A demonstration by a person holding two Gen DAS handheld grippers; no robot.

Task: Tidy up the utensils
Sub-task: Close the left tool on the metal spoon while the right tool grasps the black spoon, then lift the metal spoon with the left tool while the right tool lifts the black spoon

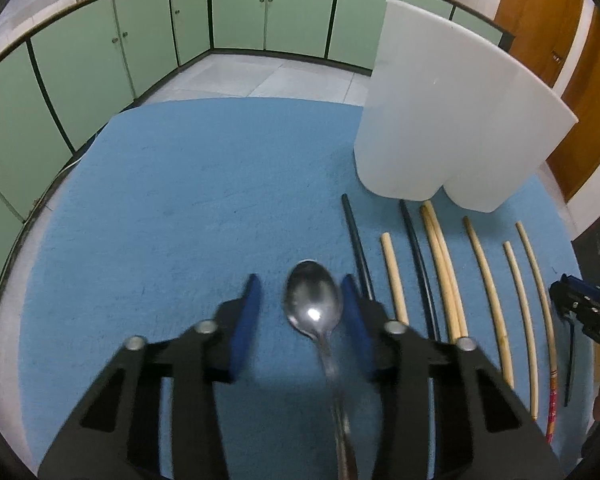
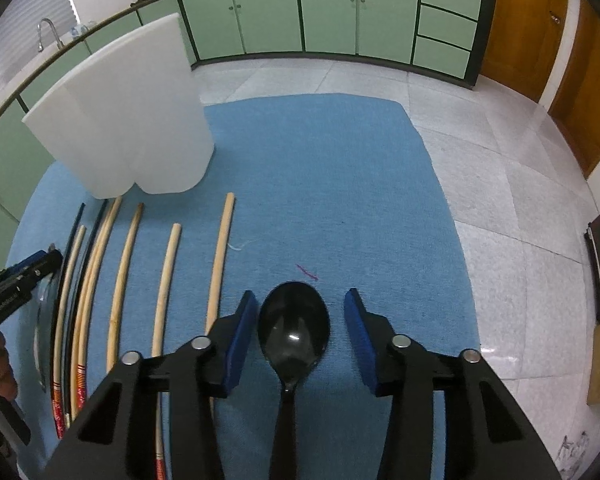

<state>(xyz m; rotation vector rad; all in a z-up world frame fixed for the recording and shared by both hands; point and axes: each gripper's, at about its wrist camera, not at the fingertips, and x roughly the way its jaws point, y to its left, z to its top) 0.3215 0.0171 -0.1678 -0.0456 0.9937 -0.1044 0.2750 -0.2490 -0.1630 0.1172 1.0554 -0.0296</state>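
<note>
A metal spoon (image 1: pixel 314 304) lies on the blue mat (image 1: pixel 172 208), bowl up, between the blue pads of my left gripper (image 1: pixel 301 280). Its bowl sits against the right-hand pad (image 1: pixel 354 312), and a gap shows on the other side, so the jaws stand open around it. In the right wrist view a black spoon (image 2: pixel 294 326) lies between the pads of my right gripper (image 2: pixel 301 293). It is close to the left-hand pad (image 2: pixel 244 328) and clear of the other, so these jaws are open too. Both handles run back under the grippers.
Several wooden and black chopsticks (image 1: pixel 440 272) lie in a row on the mat between the two grippers. A tall white plastic holder (image 1: pixel 440 120) stands behind them. Beyond the mat are tiled floor (image 2: pixel 500 200) and green cabinets (image 1: pixel 236 8).
</note>
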